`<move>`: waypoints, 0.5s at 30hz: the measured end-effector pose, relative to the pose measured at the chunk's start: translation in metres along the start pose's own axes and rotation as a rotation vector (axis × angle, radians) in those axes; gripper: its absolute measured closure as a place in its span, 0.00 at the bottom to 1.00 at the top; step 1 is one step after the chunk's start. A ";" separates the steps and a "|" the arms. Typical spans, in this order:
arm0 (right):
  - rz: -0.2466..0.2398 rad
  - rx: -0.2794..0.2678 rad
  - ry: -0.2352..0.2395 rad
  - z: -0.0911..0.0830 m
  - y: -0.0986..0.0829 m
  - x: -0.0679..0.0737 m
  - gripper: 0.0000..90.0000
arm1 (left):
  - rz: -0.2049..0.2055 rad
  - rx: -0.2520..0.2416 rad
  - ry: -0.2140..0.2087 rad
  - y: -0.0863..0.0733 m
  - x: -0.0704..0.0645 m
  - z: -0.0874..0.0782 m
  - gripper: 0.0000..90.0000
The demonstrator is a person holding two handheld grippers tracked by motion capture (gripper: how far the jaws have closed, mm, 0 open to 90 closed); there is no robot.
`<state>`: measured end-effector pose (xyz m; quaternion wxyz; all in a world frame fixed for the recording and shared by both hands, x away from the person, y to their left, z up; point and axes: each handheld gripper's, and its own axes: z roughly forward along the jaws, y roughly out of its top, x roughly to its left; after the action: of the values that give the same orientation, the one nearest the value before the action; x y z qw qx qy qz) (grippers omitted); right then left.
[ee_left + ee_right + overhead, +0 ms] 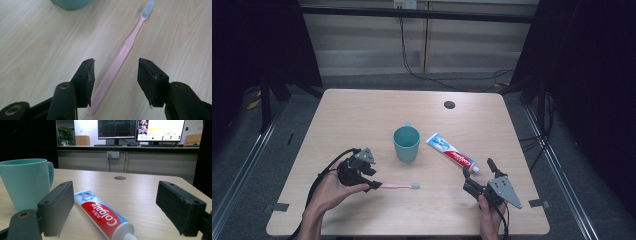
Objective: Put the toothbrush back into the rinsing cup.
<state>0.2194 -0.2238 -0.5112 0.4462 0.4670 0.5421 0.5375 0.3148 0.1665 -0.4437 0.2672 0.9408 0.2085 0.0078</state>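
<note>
1. Since the left gripper (373, 185) sits at about 7 o'clock on the table with its jaws spread wide on either side of the pink toothbrush's (117, 67) handle end, the step in hand looks to me like a pinch-and-lift. I'd close on the flat, thick part of the handle, square across it, so it doesn't spin out.
2. The toothbrush lies flat, bristles pointing toward 3 o'clock, just below the teal mug (406, 143), which stands upright near the table's centre. Lift straight up, I'd say, and the mug stays clear.
3. The toothpaste tube (452, 153) lies at about 4 o'clock from the mug, cap toward the person. The right gripper (477, 172) hovers at 5 o'clock, jaws also spread, the cap end between them but nothing pinched yet.
4. Surface: a pale wood-grain tabletop (362, 115), smooth, with a round cable hole (449, 104) at 1 o'clock, so thin stuff could slide.
5. Room: dark curtains on both sides, cables hanging at 12 o'clock, monitors (141, 129) beyond.
</note>
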 end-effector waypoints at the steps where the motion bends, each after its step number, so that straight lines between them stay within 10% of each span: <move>1: 0.000 0.000 0.000 0.000 0.000 0.000 0.16 | 0.000 0.005 -0.004 0.001 0.000 0.001 0.54; 15: -0.002 -0.002 0.002 0.000 0.000 0.000 0.16 | 0.012 0.133 -0.032 0.018 -0.003 0.022 0.73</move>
<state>0.2193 -0.2239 -0.5112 0.4468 0.4655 0.5425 0.5379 0.3221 0.1404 -0.4531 0.2073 0.9577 0.1985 -0.0196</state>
